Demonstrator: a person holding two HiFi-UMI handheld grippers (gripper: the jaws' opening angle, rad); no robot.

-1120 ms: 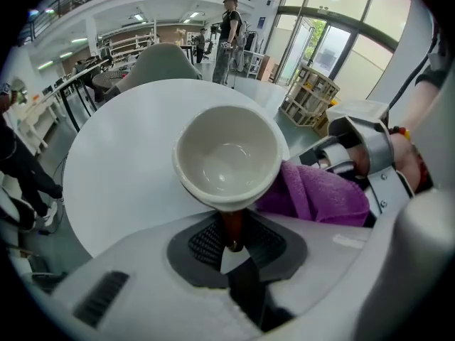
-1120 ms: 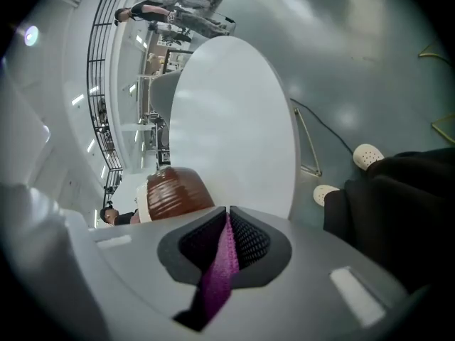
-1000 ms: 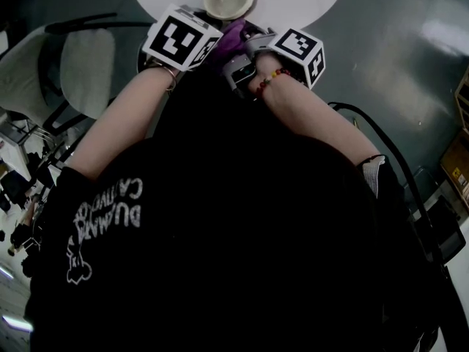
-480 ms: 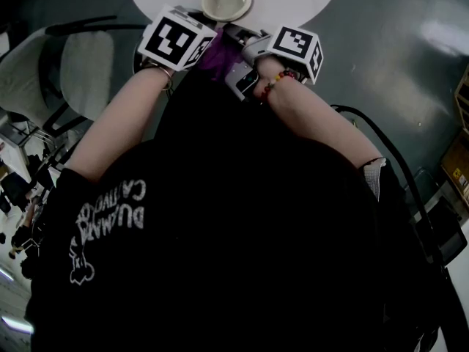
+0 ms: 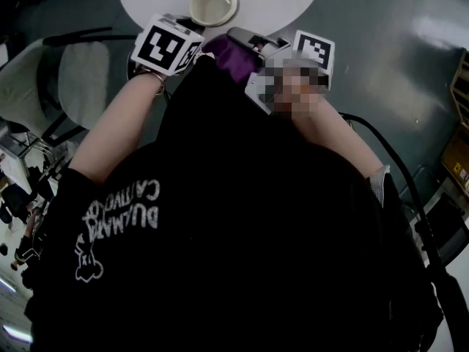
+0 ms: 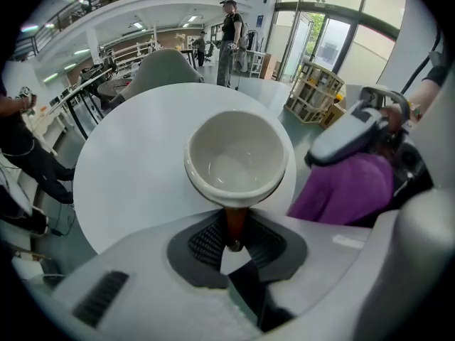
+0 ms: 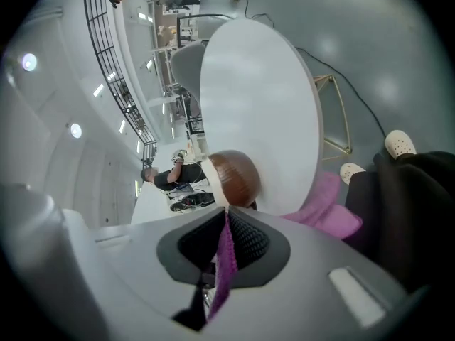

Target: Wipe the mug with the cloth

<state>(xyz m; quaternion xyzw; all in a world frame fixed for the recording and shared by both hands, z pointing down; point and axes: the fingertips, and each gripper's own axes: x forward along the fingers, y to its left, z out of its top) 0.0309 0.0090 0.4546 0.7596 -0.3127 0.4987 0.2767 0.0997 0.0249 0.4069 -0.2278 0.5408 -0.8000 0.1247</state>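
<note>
A: The left gripper (image 6: pixel 234 244) has its jaws clamped on the brown handle (image 6: pixel 235 221) of the mug (image 6: pixel 238 155). That holds the mug mouth-up, over the near edge of the round white table (image 6: pixel 128 169).

B: And the right gripper (image 7: pixel 226 222)?

A: Its jaws are pinched shut on a fold of the purple cloth (image 7: pixel 226 261). The rest of the cloth hangs off to the right, bunched below the gripper.

B: So where is the mug in relation to the cloth?

A: To the left of it. From the left gripper view the cloth sits just beside the mug's right side, and I see no contact. Looking along the right gripper's jaws, the mug's brown outer wall is directly past the tips.

B: Which hand should close the gap?

A: I'd say the right. The left only needs to keep the mug steady by the handle. The mug's axis runs roughly up and down, so the cloth probably has to travel leftward onto the wall, then sweep around it or over the rim.
</note>
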